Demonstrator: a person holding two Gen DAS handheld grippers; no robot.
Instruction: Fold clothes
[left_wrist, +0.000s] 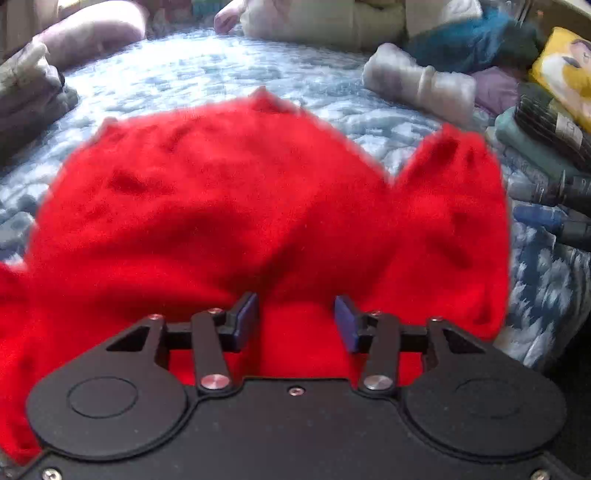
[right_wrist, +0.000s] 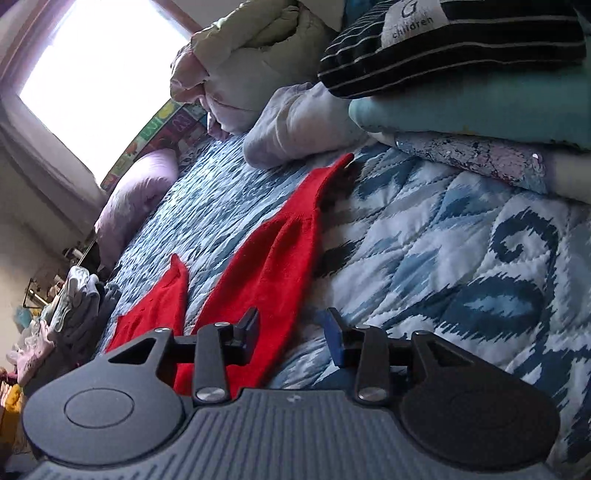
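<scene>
my left gripper (left_wrist: 296, 319) is over the red sweater (left_wrist: 236, 206), and its two fingers stand apart with red cloth showing in the gap between them; the blue pads (left_wrist: 246, 316) do not press on the knit. the sweater lies spread on the blue and white quilt (left_wrist: 207, 70), which covers the bed. one part of it sticks out to the right like a sleeve. the picture here is a little blurred, so i cannot tell the folds well.

my right gripper (right_wrist: 291, 334) is low over the quilt (right_wrist: 443, 236), also with fingers apart and holding nothing. the edge of the red sweater (right_wrist: 273, 258) passes under the left finger (right_wrist: 248, 332), while the other finger is above bare quilt. a long red strip runs away from me toward a lilac folded cloth (right_wrist: 295, 125).

on the right side of the bed there is a stack of folded clothes: a black striped piece (right_wrist: 454, 40) on top of a teal one (right_wrist: 480, 114). a lilac pillow (right_wrist: 136, 195) lies under the bright window (right_wrist: 99, 74).
</scene>
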